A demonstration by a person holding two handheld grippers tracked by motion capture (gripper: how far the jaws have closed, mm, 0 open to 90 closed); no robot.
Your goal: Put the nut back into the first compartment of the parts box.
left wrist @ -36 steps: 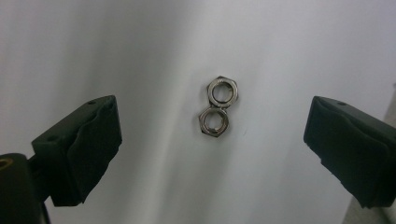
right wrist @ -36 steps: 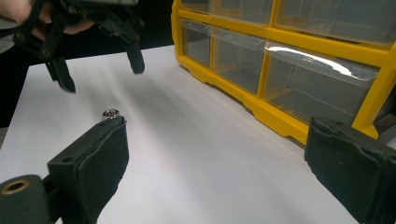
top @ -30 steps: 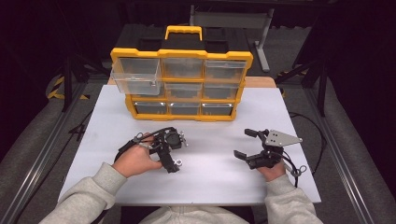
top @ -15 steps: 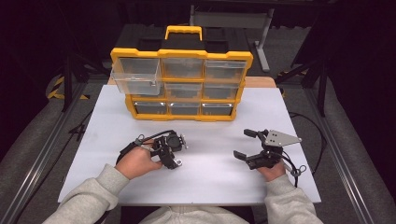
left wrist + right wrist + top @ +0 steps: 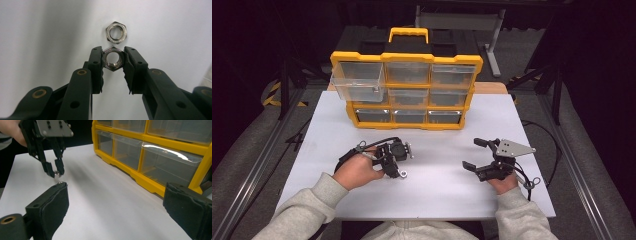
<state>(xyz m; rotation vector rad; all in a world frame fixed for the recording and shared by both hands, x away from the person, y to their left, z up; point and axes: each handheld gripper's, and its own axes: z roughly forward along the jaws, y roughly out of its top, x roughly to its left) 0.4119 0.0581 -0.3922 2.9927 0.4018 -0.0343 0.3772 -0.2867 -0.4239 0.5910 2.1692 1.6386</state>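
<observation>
1. Left hand-held gripper (image 5: 113, 61), left of centre on the white table (image 5: 312, 130): jaws clamped on a hex nut (image 5: 113, 60), bore facing the camera.
2. Second nut (image 5: 116, 32) lies flat on the table just beyond the jaw tips, barely apart from the held one, dead ahead along the gripper's axis.
3. Yellow drawer cabinet (image 5: 407, 57) at the table's far side, top-left drawer (image 5: 358, 82) pulled out.
4. Right hand-held gripper (image 5: 477, 155): jaws wide apart, empty, well away from both nuts; the left one is nearer.

A white table (image 5: 312, 145) stands in a dark room; grey floor (image 5: 247, 150) lies on either side of the table; beyond the table stands a metal frame (image 5: 459, 20); black stands (image 5: 287, 85) flank it.
</observation>
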